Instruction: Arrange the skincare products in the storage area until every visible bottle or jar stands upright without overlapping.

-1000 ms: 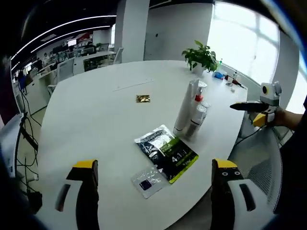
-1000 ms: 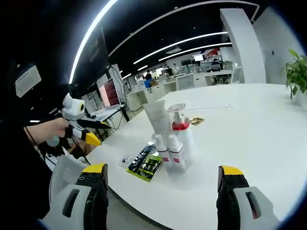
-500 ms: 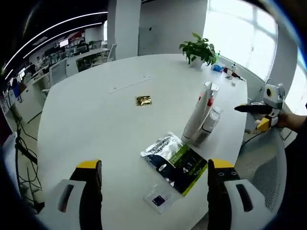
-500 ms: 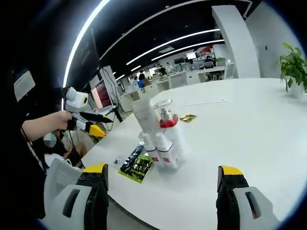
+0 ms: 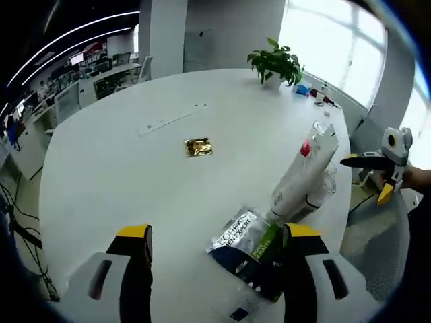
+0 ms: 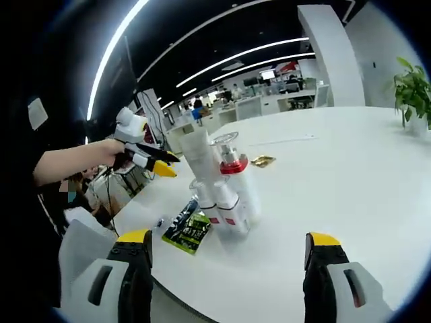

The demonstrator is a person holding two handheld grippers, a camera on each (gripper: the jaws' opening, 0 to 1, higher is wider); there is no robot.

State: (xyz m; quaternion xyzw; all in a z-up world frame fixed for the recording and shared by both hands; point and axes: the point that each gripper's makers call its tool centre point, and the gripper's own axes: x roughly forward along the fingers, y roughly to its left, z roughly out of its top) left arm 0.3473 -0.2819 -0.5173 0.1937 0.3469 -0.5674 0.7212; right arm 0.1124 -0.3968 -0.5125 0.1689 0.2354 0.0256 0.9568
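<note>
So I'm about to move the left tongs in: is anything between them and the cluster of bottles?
Yes. In the left gripper view, the green-and-black sachet lies on the white table between the open left tongs and the bottles.

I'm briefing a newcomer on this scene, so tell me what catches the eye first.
A tight cluster of white bottles, one with a red collar, stands near the edge of the round white table. Beside it lies a dark and green sachet, with a small gold packet farther toward the table's middle. The left tool, held in a hand, hovers close to the cluster.
</note>
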